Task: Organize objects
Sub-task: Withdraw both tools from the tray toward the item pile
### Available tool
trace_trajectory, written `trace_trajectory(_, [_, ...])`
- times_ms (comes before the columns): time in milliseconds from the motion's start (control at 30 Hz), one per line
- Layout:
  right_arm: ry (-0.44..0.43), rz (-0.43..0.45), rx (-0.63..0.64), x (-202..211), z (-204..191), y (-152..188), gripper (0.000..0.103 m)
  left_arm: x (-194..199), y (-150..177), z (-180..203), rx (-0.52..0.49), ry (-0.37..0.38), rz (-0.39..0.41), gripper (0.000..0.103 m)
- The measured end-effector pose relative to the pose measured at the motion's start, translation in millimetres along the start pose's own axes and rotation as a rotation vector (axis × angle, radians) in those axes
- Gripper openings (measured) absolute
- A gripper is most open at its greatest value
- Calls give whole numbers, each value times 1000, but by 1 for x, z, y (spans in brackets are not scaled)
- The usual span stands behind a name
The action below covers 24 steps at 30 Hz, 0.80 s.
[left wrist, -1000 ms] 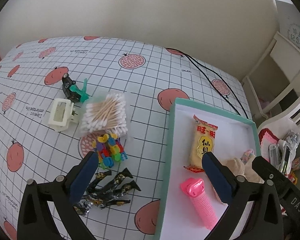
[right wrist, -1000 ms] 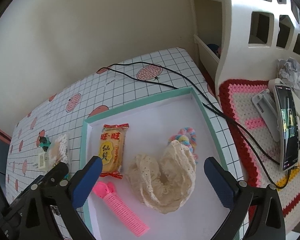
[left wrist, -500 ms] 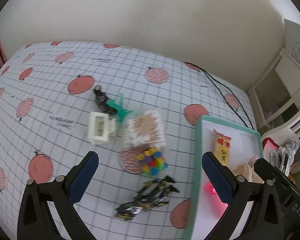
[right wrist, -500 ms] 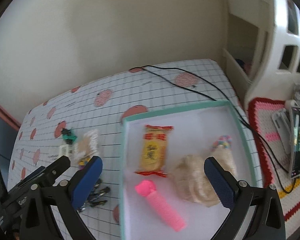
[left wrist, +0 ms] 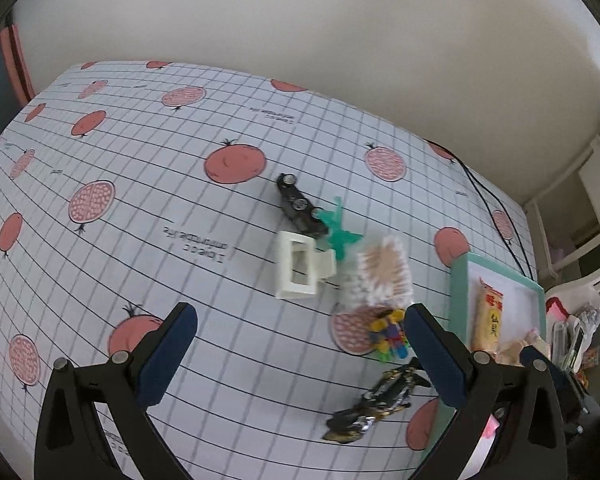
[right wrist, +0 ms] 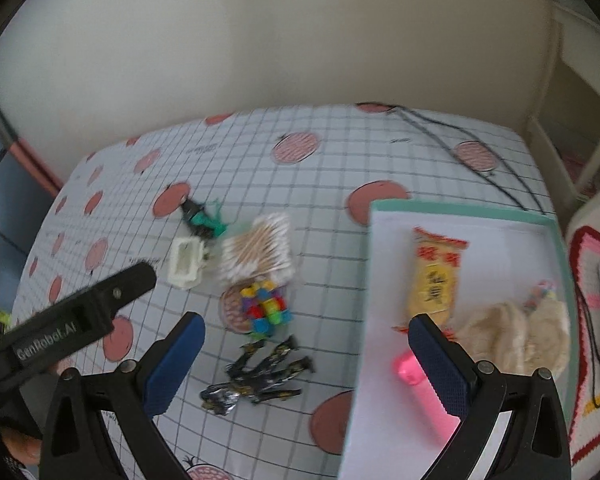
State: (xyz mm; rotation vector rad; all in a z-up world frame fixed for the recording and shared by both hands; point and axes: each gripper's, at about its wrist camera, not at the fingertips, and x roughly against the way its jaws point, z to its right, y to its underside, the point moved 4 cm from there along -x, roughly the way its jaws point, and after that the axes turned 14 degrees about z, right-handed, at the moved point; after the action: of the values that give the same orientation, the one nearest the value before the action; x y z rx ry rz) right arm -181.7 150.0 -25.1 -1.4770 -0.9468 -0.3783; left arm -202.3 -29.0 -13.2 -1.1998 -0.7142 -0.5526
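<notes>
Both tools hang over the tabletop (right wrist: pixel 340 168) with fingers spread wide — left tool (left wrist: pixel 300 356) and right tool (right wrist: pixel 306 356) hold nothing. Candies (right wrist: pixel 260 376) lie beside the tray (right wrist: pixel 460 210).

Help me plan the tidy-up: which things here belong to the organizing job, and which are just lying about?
Belongs to the job:
tray
snack packet
pink roller
lace cloth
cotton swabs
colourful beads
black wrappers
white clip
toy car
green clip

Lying about:
black cable
crochet mat
</notes>
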Motion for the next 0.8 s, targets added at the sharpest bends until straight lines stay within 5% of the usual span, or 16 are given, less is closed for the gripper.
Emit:
trace_trajectory(567, [-32, -189, 100, -45, -34, 47, 103, -28, 6, -24, -4, 3, -73, 103])
trace_trajectory(800, [-59, -237, 71, -56, -32, 59, 103, -42, 11, -18, -4, 32, -45, 103])
